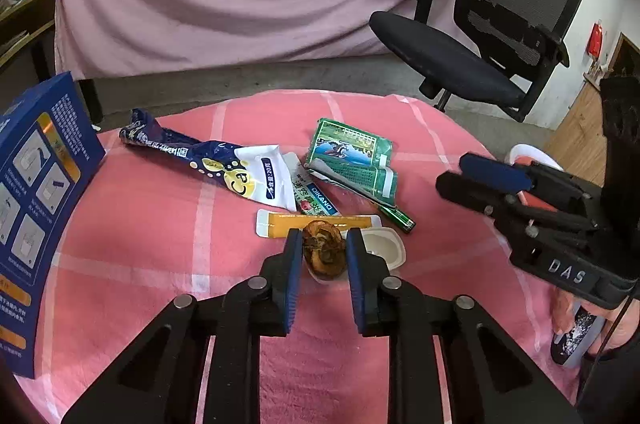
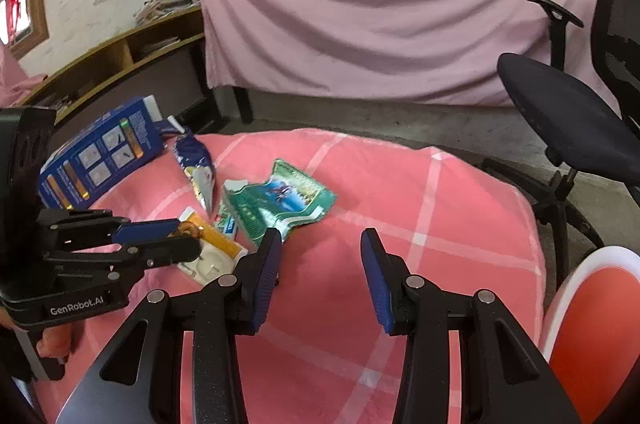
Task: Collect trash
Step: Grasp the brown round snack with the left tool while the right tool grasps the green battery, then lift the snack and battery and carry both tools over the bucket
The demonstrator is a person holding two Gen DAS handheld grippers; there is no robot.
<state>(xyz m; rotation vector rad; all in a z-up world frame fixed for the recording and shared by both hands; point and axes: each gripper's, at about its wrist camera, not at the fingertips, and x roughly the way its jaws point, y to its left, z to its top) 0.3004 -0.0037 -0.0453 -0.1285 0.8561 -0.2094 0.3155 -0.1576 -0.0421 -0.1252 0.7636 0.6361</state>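
Note:
Trash lies on a pink checked cloth (image 1: 152,224): a blue and white wrapper (image 1: 208,160), a green packet (image 1: 350,152), a small sachet (image 1: 314,198), an orange strip (image 1: 280,224), a green battery (image 1: 396,216) and a white plastic cup (image 1: 382,244). My left gripper (image 1: 322,244) is shut on a brown crumpled wrapper (image 1: 324,250) just above the cloth; it also shows in the right wrist view (image 2: 160,238). My right gripper (image 2: 318,256) is open and empty over bare cloth, right of the green packet (image 2: 280,200).
A blue box (image 1: 36,200) stands at the table's left edge. A red bin with a white rim (image 2: 592,328) sits low at the right. A black office chair (image 1: 480,36) stands beyond the table. A pink sheet hangs behind.

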